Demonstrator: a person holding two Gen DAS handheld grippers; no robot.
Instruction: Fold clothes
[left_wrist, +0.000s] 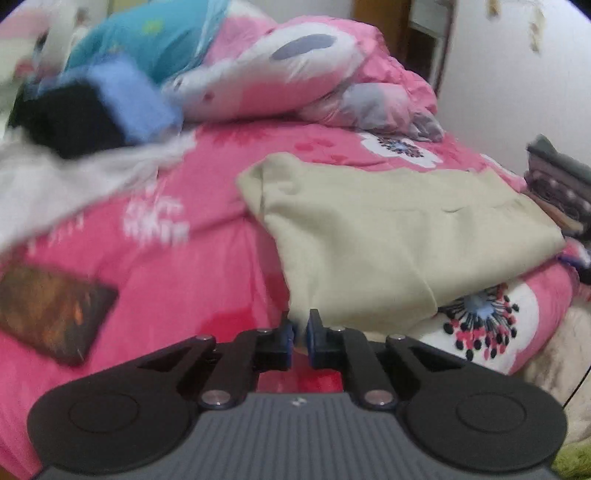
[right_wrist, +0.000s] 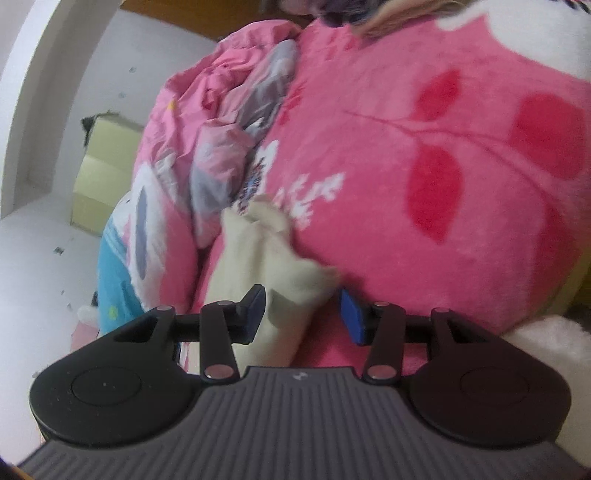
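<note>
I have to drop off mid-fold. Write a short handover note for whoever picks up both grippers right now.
Left gripper: nearly shut, holding nothing, at the near edge of the cream garment.
Right gripper: open, bunched cream cloth between its jaws, not clamped.
The garment lies partly folded on the pink floral blanket.
A pile of clothes sits behind on the left.
Left: finish this fold, then the pile.

My right gripper hangs over the pink flowered blanket, its blue-padded fingers spread apart. A bunched cream garment lies between them, close against the left finger and clear of the right one. Beyond it sits a crumpled pink quilt, with a white wall at my left.
</note>
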